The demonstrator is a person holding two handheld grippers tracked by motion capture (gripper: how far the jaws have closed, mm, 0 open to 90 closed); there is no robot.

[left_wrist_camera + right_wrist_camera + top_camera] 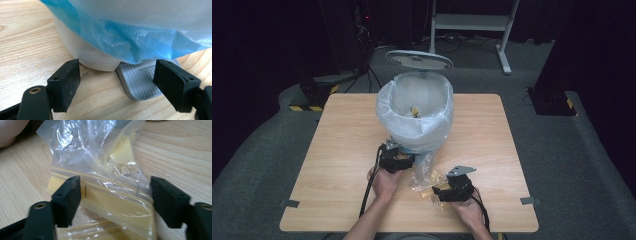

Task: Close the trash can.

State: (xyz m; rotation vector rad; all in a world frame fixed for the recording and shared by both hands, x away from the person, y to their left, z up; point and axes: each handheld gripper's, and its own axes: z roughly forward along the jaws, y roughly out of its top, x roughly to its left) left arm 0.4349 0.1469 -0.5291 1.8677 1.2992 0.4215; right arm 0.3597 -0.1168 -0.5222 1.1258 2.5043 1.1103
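Plastic bag (105,170) lying crumpled at lower centre of table (337,150), sitting between spread jaws of right gripper (439,194), pads not pressing. Left gripper (117,82), released, facing pedal (140,80) of lined bin (417,112), centre frame.

High view sits above my side of the table (342,130), looking forward and down at the bin (417,117) mid-table. My left gripper (116,82) camera is low, right up against the bin's base (82,53), facing it. My right gripper (115,202) camera looks close at a clear bag (100,170), probably just in front of the bin.
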